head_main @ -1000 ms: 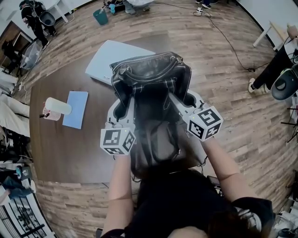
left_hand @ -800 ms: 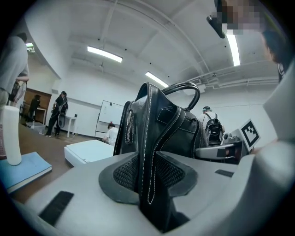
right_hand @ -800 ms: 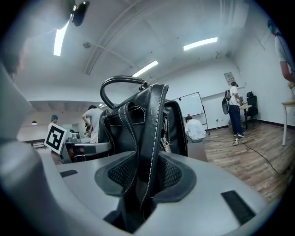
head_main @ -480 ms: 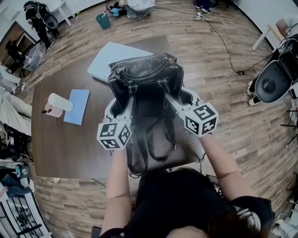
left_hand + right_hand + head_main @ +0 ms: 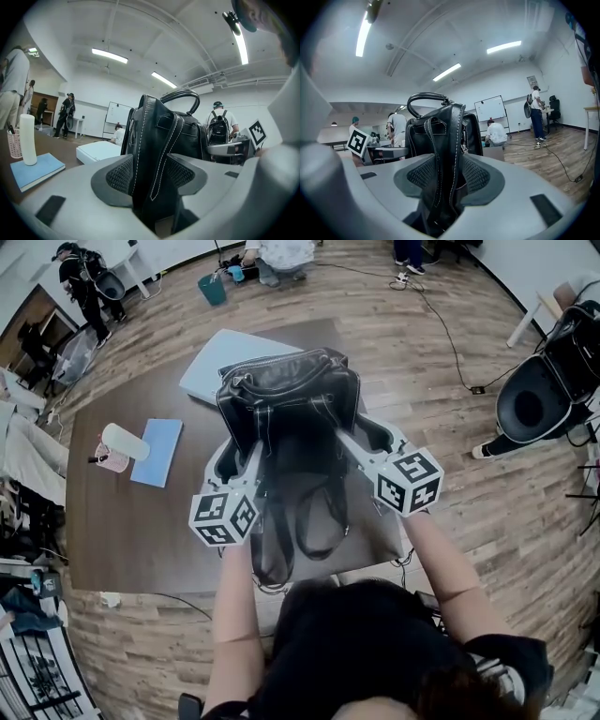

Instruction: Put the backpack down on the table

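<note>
The black leather backpack (image 5: 291, 399) stands upright on the dark brown table (image 5: 122, 531), its straps (image 5: 300, 521) trailing toward the near edge. My left gripper (image 5: 236, 457) is at its left side and my right gripper (image 5: 367, 439) at its right side. In the left gripper view a stitched fold of the backpack (image 5: 161, 136) lies between the jaws of the left gripper (image 5: 150, 176), which are opening and no longer squeeze it. The right gripper view shows the same: the backpack (image 5: 440, 136) runs through the right gripper (image 5: 445, 176), whose jaws are also opening.
A flat white case (image 5: 220, 367) lies behind the backpack on the table. At the left are a blue book (image 5: 157, 452), a white cylinder (image 5: 122, 441) and a pink cup (image 5: 111, 462). People and chairs stand on the wooden floor around the table.
Both grippers have spread their jaws off the backpack's sides and drawn back a little toward me. The backpack stays standing on the table.
</note>
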{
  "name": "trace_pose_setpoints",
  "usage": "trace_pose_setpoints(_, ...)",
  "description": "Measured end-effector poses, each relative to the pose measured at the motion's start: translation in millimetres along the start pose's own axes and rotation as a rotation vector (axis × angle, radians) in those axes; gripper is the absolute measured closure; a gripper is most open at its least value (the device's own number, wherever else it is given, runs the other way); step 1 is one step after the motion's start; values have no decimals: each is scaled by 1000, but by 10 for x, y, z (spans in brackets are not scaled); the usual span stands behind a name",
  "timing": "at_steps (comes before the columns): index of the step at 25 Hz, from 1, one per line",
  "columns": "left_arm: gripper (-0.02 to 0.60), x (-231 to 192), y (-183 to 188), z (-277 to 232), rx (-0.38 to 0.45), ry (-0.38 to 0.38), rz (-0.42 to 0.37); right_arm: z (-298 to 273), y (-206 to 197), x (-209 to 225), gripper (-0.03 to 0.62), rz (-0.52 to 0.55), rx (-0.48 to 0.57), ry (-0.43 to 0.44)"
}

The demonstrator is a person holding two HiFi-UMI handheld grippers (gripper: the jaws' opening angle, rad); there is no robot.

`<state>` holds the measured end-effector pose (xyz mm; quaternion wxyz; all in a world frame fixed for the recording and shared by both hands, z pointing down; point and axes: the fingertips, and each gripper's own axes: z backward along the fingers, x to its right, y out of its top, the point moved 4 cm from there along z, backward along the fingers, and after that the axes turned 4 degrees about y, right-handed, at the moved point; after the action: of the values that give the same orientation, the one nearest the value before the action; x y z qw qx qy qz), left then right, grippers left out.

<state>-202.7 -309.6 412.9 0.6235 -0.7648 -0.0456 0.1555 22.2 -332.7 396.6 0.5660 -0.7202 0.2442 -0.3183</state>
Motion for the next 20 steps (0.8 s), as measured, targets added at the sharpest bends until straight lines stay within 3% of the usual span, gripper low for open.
trace_pose_setpoints(12,365,39,48,422,59,78,8,335,-2,-60,409,-1,15,-31)
trace_pose_setpoints(20,445,178,43,750,107,120,38,495,-56,-177,451,-15,17,-1)
